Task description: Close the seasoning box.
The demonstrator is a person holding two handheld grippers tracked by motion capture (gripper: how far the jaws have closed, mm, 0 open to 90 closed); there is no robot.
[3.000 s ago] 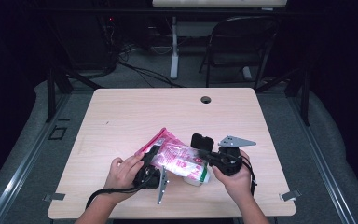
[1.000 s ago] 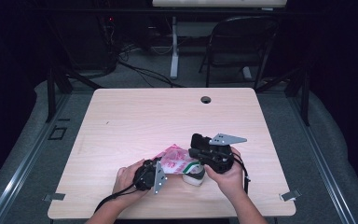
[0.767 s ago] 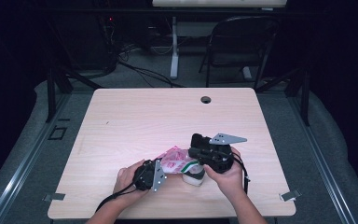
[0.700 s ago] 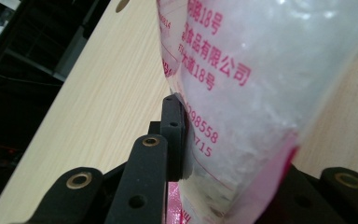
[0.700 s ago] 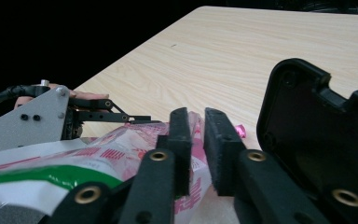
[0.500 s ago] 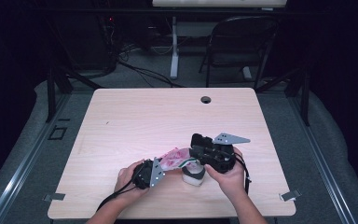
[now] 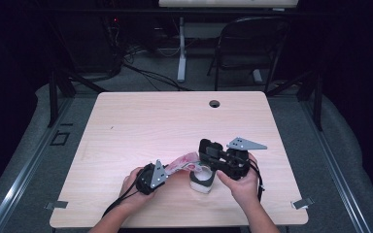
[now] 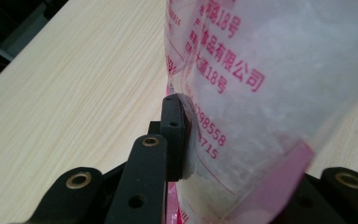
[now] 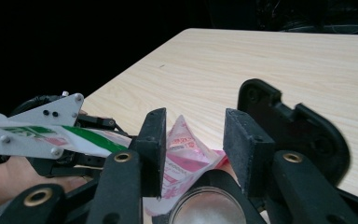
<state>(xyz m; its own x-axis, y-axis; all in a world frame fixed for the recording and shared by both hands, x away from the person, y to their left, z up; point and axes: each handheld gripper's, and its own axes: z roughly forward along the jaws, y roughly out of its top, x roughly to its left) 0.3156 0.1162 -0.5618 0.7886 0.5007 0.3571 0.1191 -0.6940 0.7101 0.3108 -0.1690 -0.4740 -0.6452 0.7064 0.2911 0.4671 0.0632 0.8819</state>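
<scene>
Gripping the see-through plastic bag with pink writing point(image 7: 183, 162) near the counter's point(image 7: 141, 126) front edge, the left tool point(image 7: 161, 172) pinches its left end. The right tool point(image 7: 205, 156) has just been opening, with the bag's other end loose between its jaws, above a small white pot point(image 7: 201, 182).

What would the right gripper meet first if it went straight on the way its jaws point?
Probably the pink-printed plastic bag, just ahead between the open jaws of the right gripper; beyond it bare table. Depth is unclear.
</scene>
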